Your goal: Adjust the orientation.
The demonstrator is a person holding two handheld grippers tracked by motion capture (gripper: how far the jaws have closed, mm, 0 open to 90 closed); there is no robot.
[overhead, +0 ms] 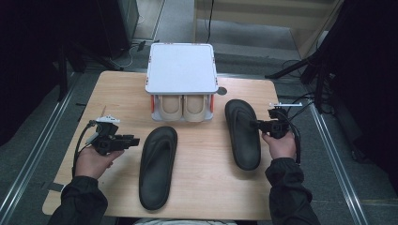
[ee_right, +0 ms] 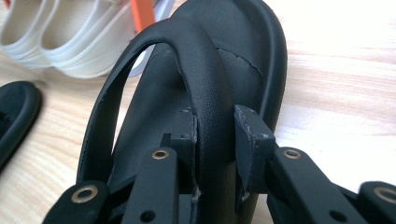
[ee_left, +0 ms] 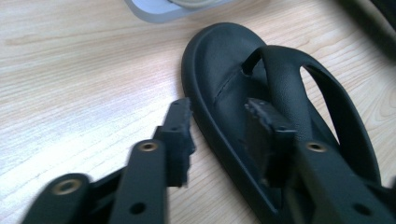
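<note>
the right hand-held gripper [ee_right: 215, 154] is clamped on the right black sandal [overhead: 242, 133] strap; the left hand-held gripper [ee_left: 219, 135], unclenched, straddles the left black sandal [overhead: 158, 166] rim on the bench [overhead: 206, 187]. the rim should be seated deeper before squeezing.

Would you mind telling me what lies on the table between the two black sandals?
Nothing: in the high view, bare wooden table separates the left sandal from the right sandal. The shoe rack stands farther back.
</note>
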